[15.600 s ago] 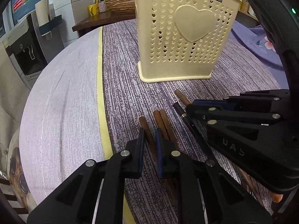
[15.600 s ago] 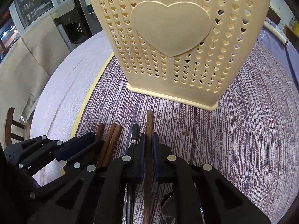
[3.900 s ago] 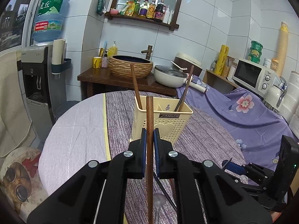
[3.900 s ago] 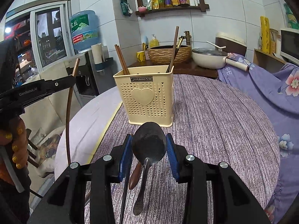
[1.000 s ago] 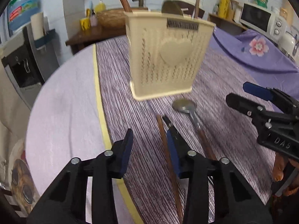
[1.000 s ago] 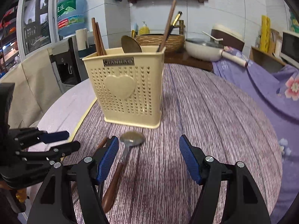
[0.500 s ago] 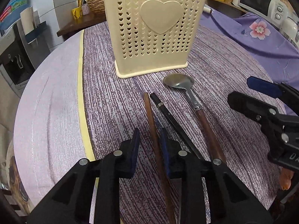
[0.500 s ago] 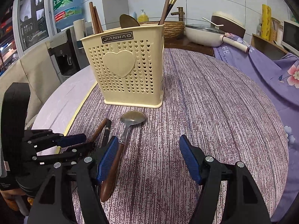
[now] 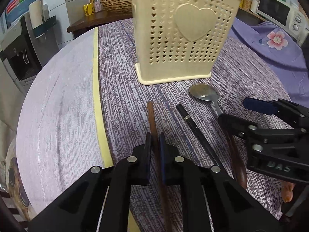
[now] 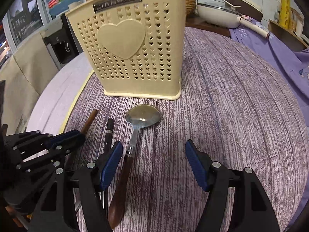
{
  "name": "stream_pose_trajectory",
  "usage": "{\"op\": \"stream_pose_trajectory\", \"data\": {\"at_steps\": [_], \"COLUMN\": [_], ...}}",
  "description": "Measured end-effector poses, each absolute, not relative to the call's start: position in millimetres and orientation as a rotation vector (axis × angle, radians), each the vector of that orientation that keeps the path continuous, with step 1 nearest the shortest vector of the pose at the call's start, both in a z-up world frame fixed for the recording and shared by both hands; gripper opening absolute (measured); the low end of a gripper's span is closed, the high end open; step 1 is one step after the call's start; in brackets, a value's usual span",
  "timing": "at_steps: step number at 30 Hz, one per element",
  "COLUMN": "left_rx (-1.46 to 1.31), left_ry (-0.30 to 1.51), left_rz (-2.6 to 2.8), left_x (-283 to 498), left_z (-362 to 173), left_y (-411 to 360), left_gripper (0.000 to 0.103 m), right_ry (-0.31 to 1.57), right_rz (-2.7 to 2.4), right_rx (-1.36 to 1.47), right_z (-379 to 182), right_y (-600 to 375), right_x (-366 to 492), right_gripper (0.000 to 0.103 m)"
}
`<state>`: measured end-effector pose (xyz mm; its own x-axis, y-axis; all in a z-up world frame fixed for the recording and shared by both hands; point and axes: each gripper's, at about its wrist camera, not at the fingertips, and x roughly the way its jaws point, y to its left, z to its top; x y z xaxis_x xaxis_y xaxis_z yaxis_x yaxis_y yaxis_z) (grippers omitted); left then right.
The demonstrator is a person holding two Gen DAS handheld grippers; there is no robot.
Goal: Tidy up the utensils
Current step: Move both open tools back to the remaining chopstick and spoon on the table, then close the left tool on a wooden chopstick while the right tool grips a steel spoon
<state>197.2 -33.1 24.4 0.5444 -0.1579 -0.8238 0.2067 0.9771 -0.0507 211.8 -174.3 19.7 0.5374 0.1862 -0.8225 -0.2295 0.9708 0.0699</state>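
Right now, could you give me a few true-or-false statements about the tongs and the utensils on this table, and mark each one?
1. The left tongs are closed on a brown chopstick. True.
2. The right tongs are clamped on the spoon. False: they stand open, the spoon lying between them.
3. The spoon lies inside the cream utensil holder. False: it lies on the tablecloth in front of it.
4. A black chopstick lies between the brown chopstick and the spoon. True.

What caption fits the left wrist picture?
Left gripper pinches a brown chopstick before the cream utensil holder.
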Motion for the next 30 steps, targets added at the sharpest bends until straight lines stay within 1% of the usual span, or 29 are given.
{"op": "stream_pose_trajectory", "data": {"at_steps": [4, 10, 12, 14, 19, 26, 30], "left_rx": [0.040, 0.029, 0.027, 0.025, 0.027, 0.031, 0.008], "left_ry": [0.971, 0.967, 0.968, 0.968, 0.968, 0.968, 0.961], "left_rz": [-0.224, -0.232, -0.234, -0.234, -0.236, -0.232, -0.230], "left_x": [198.5, 200.3, 201.4, 202.5, 204.8, 205.3, 205.2], "left_z": [23.6, 23.0, 23.0, 23.0, 23.1, 23.0, 22.6], "left_y": [-30.8, -28.0, -27.7, -27.3, -26.7, -29.6, -28.6], "left_gripper": [0.008, 0.008, 0.008, 0.008, 0.008, 0.008, 0.008], "right_ry": [1.013, 1.026, 1.034, 1.045, 1.058, 1.044, 0.975], "right_rz": [0.235, 0.194, 0.179, 0.164, 0.159, 0.187, 0.233], "right_rx": [-0.094, -0.114, -0.110, -0.100, -0.098, -0.053, 0.005], "right_z": [10.9, 11.0, 12.0, 13.2, 15.5, 19.3, 34.2], "right_y": [-159.1, -148.3, -145.1, -142.0, -136.5, -142.1, -156.4], "right_x": [225.4, 238.9, 242.8, 246.2, 249.0, 246.8, 236.1], "right_gripper": [0.065, 0.064, 0.061, 0.054, 0.046, 0.046, 0.046]}}
